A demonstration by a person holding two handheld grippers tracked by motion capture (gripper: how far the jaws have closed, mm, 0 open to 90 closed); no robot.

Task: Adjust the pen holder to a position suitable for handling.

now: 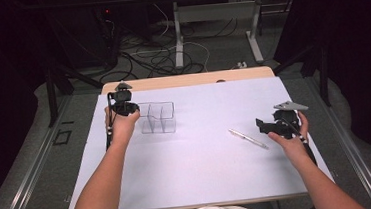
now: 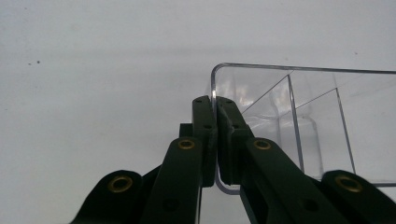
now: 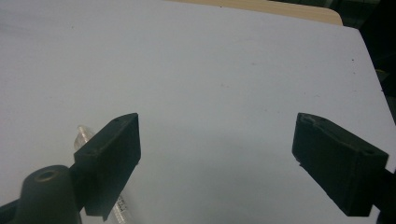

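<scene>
left gripper [image 2: 215, 140] pinches the clear box [image 2: 299, 121] wall tight | right gripper [image 3: 217, 163] wide open, holds nothing, just beside the pen [image 1: 248, 138] | tip: keep box steady, come down straight over pen

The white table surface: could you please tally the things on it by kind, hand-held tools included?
Clear plastic organizer: 1
Pen: 1
Tools, left tool and right tool: 2
Total: 4
</scene>
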